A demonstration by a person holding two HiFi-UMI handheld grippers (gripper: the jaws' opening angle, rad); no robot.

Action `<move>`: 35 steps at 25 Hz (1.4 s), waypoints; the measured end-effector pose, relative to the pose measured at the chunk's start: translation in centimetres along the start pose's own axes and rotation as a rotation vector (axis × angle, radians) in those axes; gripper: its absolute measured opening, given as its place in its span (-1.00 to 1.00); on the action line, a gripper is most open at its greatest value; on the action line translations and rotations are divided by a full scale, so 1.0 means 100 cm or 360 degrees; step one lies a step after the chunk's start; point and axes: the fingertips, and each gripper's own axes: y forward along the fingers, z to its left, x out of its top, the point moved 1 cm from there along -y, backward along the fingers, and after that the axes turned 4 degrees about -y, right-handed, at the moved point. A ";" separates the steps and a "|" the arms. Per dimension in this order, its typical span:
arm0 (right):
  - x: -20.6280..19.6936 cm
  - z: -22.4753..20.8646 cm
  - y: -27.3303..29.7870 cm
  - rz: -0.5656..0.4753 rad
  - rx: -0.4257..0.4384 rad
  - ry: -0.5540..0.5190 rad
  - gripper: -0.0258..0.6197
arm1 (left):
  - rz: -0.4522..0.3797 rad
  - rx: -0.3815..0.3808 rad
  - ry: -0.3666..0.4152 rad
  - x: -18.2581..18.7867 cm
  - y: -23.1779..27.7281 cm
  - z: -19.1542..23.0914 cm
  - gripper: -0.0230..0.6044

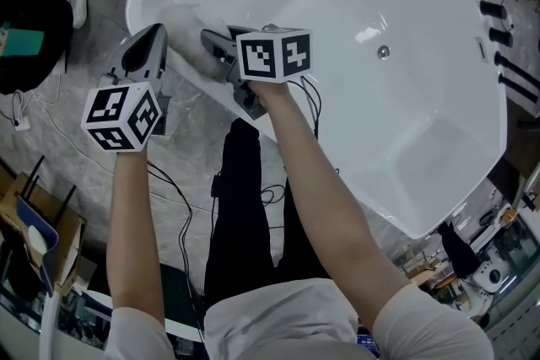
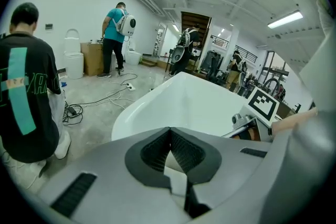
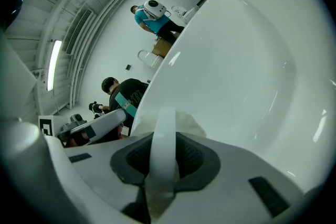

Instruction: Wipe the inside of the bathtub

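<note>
The white bathtub (image 1: 405, 97) fills the upper right of the head view, its drain (image 1: 384, 52) in the floor. A whitish cloth (image 1: 181, 19) lies against the tub's rounded left end. My right gripper (image 1: 213, 42) is shut on that cloth (image 3: 163, 149), a strip of it running up between the jaws, pressed to the tub's inner wall (image 3: 252, 60). My left gripper (image 1: 148, 40) hangs just outside the rim, left of the right one. Its jaws (image 2: 169, 136) are shut with nothing in them, pointing over the tub's end (image 2: 184, 102).
Black tap fittings (image 1: 498, 21) line the tub's far right rim. Cables (image 2: 100, 99) trail over the grey floor. A person in a black shirt (image 2: 26, 97) crouches close on the left; a person in teal (image 2: 113, 39) stands farther off. Boxes (image 1: 34, 223) sit lower left.
</note>
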 end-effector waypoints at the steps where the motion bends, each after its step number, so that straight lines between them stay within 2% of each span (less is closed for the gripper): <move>1: 0.002 -0.001 0.005 0.0001 0.0002 0.0003 -0.63 | -0.0002 0.0002 0.0002 0.001 0.001 0.002 -0.89; 8: 0.002 -0.021 0.021 0.0007 0.0011 0.0090 -0.63 | 0.0002 -0.0020 0.0017 0.003 0.010 0.001 -0.89; 23: -0.031 -0.087 0.016 0.0098 -0.0182 0.0292 -0.63 | 0.0012 -0.0094 0.0098 0.013 0.027 -0.024 -0.89; 29: -0.049 -0.101 -0.004 0.0116 -0.0278 0.0332 -0.63 | 0.0068 -0.0166 0.0212 0.013 0.038 -0.047 -0.89; 35: -0.066 -0.107 -0.029 0.0112 -0.0352 0.0373 -0.63 | 0.0185 -0.0315 0.0470 0.003 0.052 -0.087 -0.89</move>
